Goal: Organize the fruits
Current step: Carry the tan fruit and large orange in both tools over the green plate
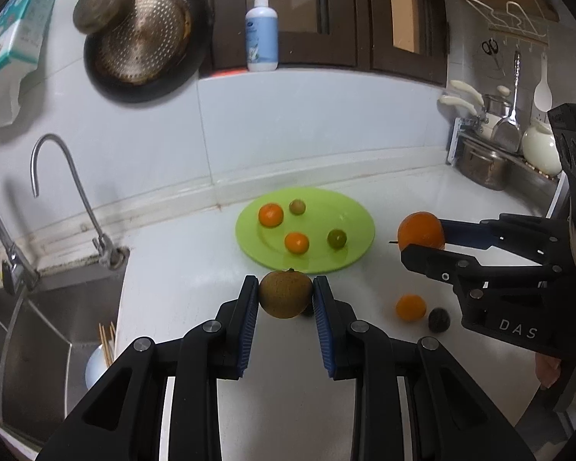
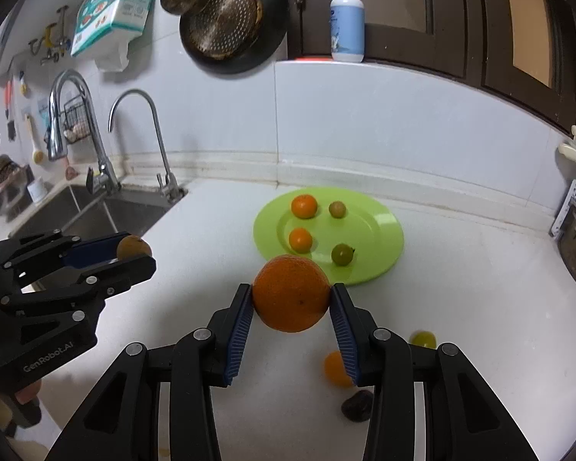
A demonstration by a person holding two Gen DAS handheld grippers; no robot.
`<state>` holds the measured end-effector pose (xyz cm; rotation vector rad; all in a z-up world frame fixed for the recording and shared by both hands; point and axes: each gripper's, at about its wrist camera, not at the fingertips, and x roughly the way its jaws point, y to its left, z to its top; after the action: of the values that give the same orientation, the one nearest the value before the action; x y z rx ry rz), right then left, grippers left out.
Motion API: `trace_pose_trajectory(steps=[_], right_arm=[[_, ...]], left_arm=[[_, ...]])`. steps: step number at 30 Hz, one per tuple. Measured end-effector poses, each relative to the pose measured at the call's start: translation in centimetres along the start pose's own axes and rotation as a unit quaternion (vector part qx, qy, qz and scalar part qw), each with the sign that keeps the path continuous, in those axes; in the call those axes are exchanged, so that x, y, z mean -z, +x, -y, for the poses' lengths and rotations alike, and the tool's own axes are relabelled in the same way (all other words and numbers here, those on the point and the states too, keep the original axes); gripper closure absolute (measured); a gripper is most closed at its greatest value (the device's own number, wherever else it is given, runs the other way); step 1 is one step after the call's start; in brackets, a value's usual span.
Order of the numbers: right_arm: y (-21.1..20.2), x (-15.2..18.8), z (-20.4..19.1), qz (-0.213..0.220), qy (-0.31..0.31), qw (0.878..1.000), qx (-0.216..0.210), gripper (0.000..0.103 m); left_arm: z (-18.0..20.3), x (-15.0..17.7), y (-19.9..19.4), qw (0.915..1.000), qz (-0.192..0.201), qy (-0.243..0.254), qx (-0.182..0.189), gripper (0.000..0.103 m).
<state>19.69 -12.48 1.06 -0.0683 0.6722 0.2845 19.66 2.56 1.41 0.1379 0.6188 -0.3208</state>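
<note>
Fruits: left fingers (image 1: 249,299) clamp a brown fruit (image 1: 285,294), right fingers (image 2: 242,307) an orange (image 2: 292,292); only right view shows a yellow-green fruit (image 2: 423,339).

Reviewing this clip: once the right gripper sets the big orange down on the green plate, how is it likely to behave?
The big orange is round, so it will probably roll unless released gently. The green plate looks shallow, so its rim may not stop it. It could also nudge the small fruits already there, like the green one. The right gripper pinches it at its widest, which looks secure.

Dim, bluish light; soft focus; warped edges.
</note>
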Motion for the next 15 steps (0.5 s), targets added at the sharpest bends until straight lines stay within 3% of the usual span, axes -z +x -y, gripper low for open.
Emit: trace_pose_trajectory(steps=[15], right_arm=[[0.8,-3.9,3.1,0.031,0.018,0.999,0.015,0.061]], left_arm=[[0.4,-4.5,2.0,0.9994,0.02,0.023,0.018,0.074]])
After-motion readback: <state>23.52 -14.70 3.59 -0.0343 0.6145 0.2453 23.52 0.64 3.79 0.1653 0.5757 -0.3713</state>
